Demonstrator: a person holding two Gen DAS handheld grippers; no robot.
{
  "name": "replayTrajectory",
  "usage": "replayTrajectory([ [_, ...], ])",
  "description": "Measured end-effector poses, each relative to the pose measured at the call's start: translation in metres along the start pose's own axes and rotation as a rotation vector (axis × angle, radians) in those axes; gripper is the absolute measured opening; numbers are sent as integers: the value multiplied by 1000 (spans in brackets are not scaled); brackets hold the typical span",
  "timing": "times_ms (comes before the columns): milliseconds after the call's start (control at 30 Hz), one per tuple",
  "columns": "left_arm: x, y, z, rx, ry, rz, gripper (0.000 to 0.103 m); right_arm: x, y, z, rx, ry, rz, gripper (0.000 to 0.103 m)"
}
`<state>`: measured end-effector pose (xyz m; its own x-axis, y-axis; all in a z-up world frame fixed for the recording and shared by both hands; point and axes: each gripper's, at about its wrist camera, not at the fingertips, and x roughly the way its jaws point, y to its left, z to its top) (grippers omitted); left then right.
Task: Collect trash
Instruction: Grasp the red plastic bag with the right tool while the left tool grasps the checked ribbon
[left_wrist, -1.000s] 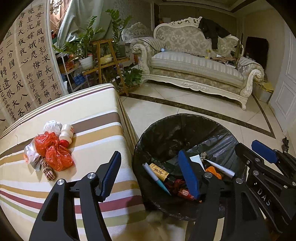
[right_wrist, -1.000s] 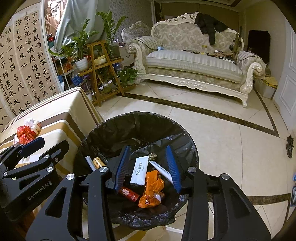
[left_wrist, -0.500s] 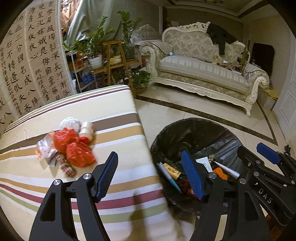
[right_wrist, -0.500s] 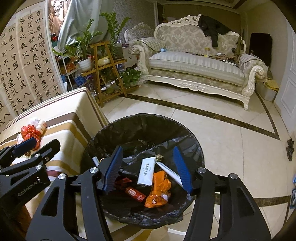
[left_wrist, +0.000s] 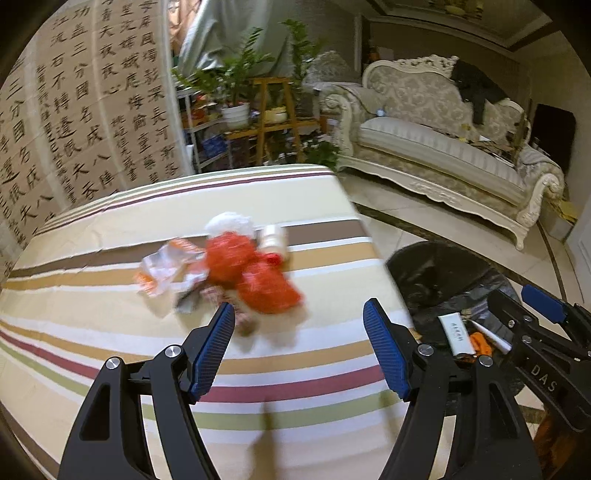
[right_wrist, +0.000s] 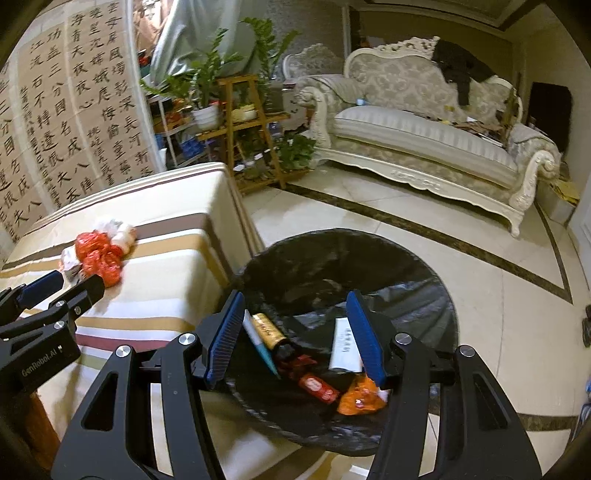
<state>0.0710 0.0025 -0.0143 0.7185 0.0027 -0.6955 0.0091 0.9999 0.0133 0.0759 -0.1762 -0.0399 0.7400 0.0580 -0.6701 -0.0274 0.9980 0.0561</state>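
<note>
The left gripper (left_wrist: 298, 345) fills the bottom of the left wrist view, its two blue pads spread wide with nothing between them; it touches nothing. It hangs over the striped table (left_wrist: 110, 229), and just past its tips, at mid-frame, lies the trash pile (left_wrist: 236, 269), blurred: two red bags, a white wad at the top, a small white bottle with a red cap on the right, and torn white-and-orange wrappers on the left; how many wrappers cannot be told. At the right edge of the frame the bin (left_wrist: 436, 266), lined with a black bag, stands on the floor beside the table. The right gripper (left_wrist: 543, 306) reaches in over it from the lower right. One sofa (left_wrist: 443, 147) stands at the upper right.

In the right wrist view the right gripper (right_wrist: 295, 336) sits at bottom centre, its pads about half apart and empty, poised above the bin (right_wrist: 369, 251). Inside the bin lie one gold tube, one teal-tipped pen, one white sachet, one red packet, one orange wrapper and some dark red scraps. At the left, the left gripper (right_wrist: 62, 284) points at the trash pile (right_wrist: 98, 251) on the table (right_wrist: 166, 258), where two red bags and a white bottle show. The sofa (right_wrist: 424, 140) is at the upper right, and a plant stand (right_wrist: 243, 122) at top centre.
</note>
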Motion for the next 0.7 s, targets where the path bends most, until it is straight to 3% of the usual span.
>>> replayTrajectory([
  [700, -4, 117, -15, -192, 22, 149, 70, 18, 108, 14, -167, 36, 174, 56],
])
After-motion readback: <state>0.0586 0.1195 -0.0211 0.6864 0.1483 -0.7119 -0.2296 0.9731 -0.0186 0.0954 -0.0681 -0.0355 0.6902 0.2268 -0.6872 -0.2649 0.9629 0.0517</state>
